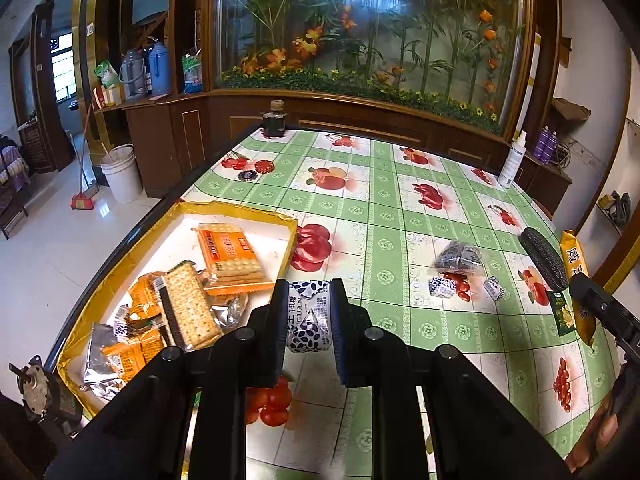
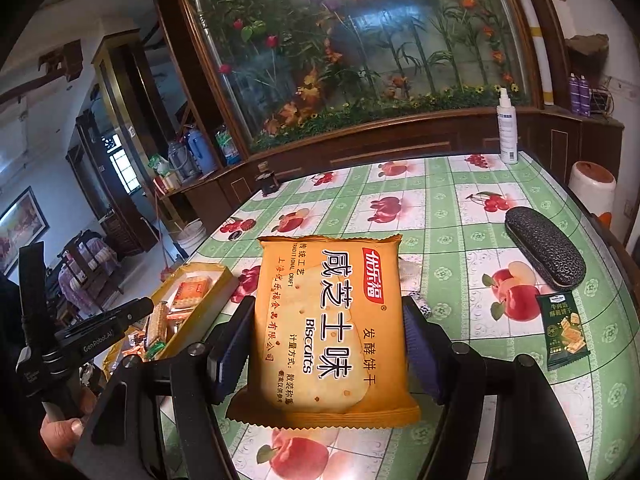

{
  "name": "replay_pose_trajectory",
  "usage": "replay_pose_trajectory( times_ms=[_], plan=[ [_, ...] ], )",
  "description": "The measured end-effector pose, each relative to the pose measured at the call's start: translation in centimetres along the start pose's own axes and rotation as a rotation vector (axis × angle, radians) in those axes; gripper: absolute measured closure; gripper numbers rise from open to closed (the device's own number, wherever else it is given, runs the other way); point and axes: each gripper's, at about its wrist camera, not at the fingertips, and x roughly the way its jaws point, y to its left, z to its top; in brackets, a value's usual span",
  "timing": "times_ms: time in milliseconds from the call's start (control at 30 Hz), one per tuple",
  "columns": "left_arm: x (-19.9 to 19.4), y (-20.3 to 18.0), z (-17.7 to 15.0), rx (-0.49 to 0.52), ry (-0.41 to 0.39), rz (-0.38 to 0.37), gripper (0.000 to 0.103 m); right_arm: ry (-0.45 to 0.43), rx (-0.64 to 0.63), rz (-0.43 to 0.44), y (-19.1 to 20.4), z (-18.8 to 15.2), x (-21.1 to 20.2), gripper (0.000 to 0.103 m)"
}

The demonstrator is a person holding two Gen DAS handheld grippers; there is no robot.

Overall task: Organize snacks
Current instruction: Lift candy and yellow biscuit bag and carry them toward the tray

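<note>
The left gripper [image 1: 308, 316] is squeezing a small blue-and-white candy [image 1: 307, 320], low in the middle of the left wrist picture. Its jaws are nearly shut, one pad on each side of the candy. The candy looks tiny and light, and its wrapper is crinkly and shiny, so it is probably slippery. Holding it around its fat middle seems the safest way.

The right gripper [image 2: 328, 344] is holding a big orange biscuit pack [image 2: 330, 332], in the middle of the right wrist picture. The jaws are standing wide, with a pad pressing each long side of the pack. The pack looks light and flat. The biscuits inside are likely to crack, so a soft squeeze on the edges is best, not a hard one.

The yellow snack box [image 1: 192, 208] is sitting at the left side of the left wrist picture, on the table [image 1: 400, 208] with the fruit cloth. It is already holding cracker packs [image 1: 228, 260]. Both snacks probably belong in there.

More small candies [image 1: 442, 286] and a green snack pack [image 2: 564, 330] are lying on the table, waiting.
</note>
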Motion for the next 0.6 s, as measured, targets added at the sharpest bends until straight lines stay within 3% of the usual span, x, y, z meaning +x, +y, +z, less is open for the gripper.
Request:
replay_pose_trajectory(
  times_ms=[600],
  plan=[
    [-0.5, 3.5, -0.5, -0.045, -0.017, 0.044, 0.086, 0.015, -0.057, 0.048, 3.8, -0.2, 1.1, 0.032]
  ],
)
